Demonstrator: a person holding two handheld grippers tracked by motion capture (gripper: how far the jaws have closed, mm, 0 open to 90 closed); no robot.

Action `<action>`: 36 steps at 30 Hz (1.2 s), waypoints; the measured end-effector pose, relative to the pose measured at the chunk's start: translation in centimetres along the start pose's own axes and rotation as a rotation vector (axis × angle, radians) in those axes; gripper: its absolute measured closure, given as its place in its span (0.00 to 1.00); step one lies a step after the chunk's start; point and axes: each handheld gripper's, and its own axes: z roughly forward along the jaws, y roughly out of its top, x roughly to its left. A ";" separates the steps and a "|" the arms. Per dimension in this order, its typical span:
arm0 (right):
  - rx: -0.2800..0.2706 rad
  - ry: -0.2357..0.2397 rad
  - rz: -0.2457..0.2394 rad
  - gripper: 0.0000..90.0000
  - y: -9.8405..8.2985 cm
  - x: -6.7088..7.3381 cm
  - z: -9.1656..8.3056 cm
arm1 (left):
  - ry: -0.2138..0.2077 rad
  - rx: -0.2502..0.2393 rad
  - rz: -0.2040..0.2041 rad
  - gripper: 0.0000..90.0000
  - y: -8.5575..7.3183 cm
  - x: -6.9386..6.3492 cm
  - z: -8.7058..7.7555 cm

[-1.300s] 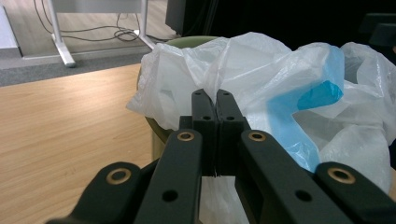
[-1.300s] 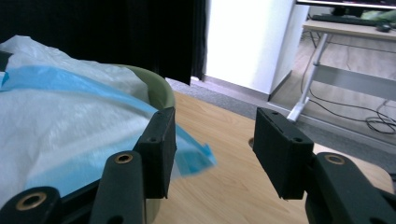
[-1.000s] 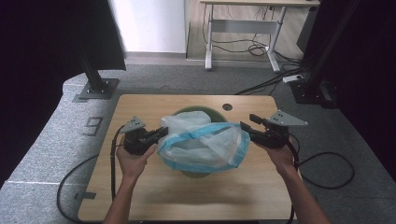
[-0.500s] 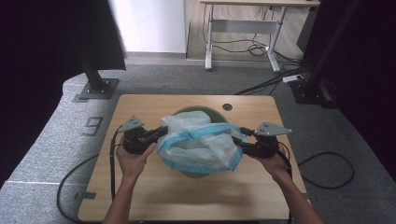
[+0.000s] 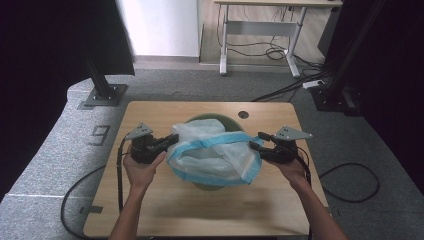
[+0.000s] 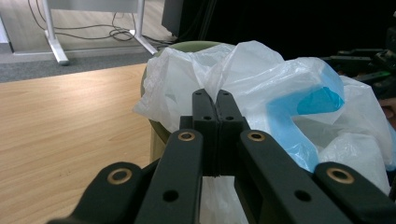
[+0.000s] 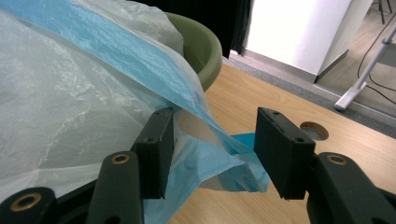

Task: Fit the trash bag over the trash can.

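**Lining the bin: stretch the bag's rim over the edge**

A white plastic bag (image 5: 215, 152) with a blue band along its mouth sits at the centre of the high view, draped over a green bin (image 5: 212, 120) on the wooden table (image 5: 165, 210). The bin's rim peeks out at the upper middle of the bag; the rest is covered.

The left gripper (image 5: 167, 142), at centre left, is clamped tight on the bag's edge — in the left gripper view its jaws meet with white film pinched between them. The right gripper (image 5: 256, 141), at centre right, stands with jaws apart; in the right gripper view the blue band (image 7: 205, 154) lies in the gap against the left-hand pad, and the other pad stands clear of it, so nothing is gripped there.

To do this step well, the left grip should hold as an anchor while the right jaws close squarely on the blue hem — not on loose film, which would likely tear or slip. Then both hands should probably pull outward and down together, so the mouth opens evenly and the hem folds below the bin's rim.
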 end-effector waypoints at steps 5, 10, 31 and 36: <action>-0.003 -0.010 -0.008 0.62 0.1 -0.1 0.5 | -0.007 -0.003 -0.006 0.99 0.3 0.2 -0.1; -0.001 0.021 -0.031 0.92 0.8 -0.4 0.9 | -0.017 -0.007 -0.010 0.99 1.1 0.5 -0.2; 0.031 -0.047 0.065 0.97 3.5 -3.5 5.3 | 0.041 0.013 -0.086 0.99 2.2 4.7 2.7; 0.038 -0.040 0.096 0.97 3.1 -3.9 6.6 | 0.053 0.008 -0.096 1.00 2.0 5.3 3.3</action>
